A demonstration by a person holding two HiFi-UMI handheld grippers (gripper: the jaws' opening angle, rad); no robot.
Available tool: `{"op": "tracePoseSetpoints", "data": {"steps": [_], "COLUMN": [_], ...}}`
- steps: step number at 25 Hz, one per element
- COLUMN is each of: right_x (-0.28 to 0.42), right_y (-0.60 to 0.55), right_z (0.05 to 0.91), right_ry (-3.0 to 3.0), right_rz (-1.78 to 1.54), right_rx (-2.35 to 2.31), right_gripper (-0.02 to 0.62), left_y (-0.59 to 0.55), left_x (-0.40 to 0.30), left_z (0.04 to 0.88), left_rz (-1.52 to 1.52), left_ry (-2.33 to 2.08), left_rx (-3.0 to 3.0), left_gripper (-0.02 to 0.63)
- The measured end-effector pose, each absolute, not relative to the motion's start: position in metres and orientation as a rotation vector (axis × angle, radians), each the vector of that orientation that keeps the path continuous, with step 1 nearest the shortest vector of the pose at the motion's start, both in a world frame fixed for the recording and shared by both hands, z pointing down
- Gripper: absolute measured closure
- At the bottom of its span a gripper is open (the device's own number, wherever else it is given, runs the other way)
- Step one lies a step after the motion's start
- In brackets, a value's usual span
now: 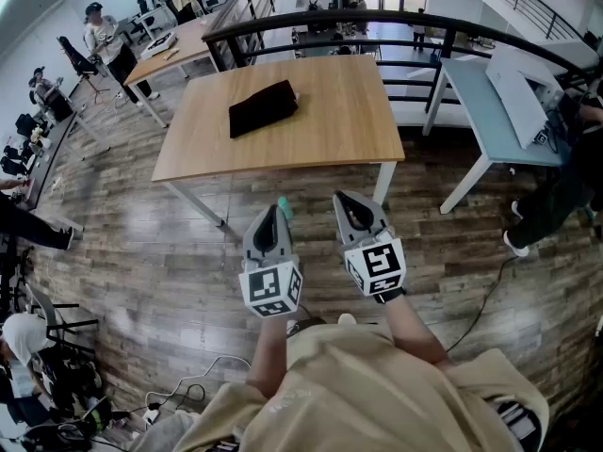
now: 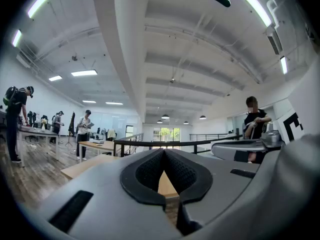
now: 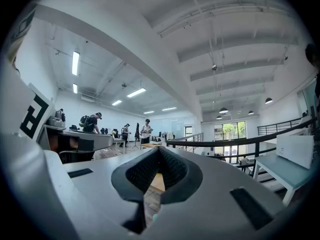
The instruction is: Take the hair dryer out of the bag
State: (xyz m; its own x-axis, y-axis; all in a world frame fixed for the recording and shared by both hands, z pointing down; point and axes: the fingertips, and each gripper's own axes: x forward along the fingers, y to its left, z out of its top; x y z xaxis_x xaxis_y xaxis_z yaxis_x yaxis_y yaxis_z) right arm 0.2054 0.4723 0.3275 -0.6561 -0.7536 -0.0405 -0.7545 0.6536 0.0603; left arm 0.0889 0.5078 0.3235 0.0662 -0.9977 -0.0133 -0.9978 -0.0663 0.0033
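Note:
A black bag lies flat on the wooden table, toward its left half. No hair dryer shows; whatever the bag holds is hidden. Both grippers hover over the floor, short of the table's near edge and well away from the bag. My left gripper is shut with nothing between its tips, and my right gripper is shut and empty too. In the left gripper view the left gripper points level with its pads meeting, the table beyond. The right gripper looks the same in the right gripper view.
A black railing runs behind the table. A pale blue table stands to the right, with a person's legs beside it. More desks and people are at the far left. Cables lie on the wooden floor.

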Motion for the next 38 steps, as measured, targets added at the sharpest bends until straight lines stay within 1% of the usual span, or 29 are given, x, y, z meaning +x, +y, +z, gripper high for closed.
{"op": "tracePoseSetpoints", "data": {"steps": [5, 9, 16, 23, 29, 33, 38], "right_x": [0.221, 0.228, 0.211, 0.155, 0.108, 0.073, 0.016], "right_y": [0.456, 0.445, 0.416, 0.357, 0.263, 0.199, 0.121], "right_z": [0.327, 0.336, 0.354, 0.372, 0.375, 0.364, 0.355], "right_ry": [2.83, 2.808, 2.871, 2.922, 2.958, 2.962, 2.956], "right_rz": [0.109, 0.039, -0.073, -0.103, -0.055, -0.056, -0.06], "right_rx": [-1.301, -1.314, -1.193, -1.148, -1.189, -1.182, -1.17], "right_gripper": [0.583, 0.583, 0.583, 0.583, 0.583, 0.583, 0.583], "left_y": [0.496, 0.488, 0.461, 0.393, 0.288, 0.218, 0.139], "left_x": [0.103, 0.104, 0.104, 0.057, 0.018, -0.013, -0.064], "left_z": [0.333, 0.336, 0.343, 0.359, 0.366, 0.356, 0.349], "left_rz": [-0.021, -0.036, -0.05, -0.042, 0.01, 0.015, 0.013], "left_ry": [2.127, 2.123, 2.129, 2.157, 2.146, 2.125, 2.104], "left_rx": [-2.258, -2.26, -2.262, -2.287, -2.345, -2.368, -2.382], "left_gripper": [0.594, 0.594, 0.594, 0.594, 0.594, 0.594, 0.594]}}
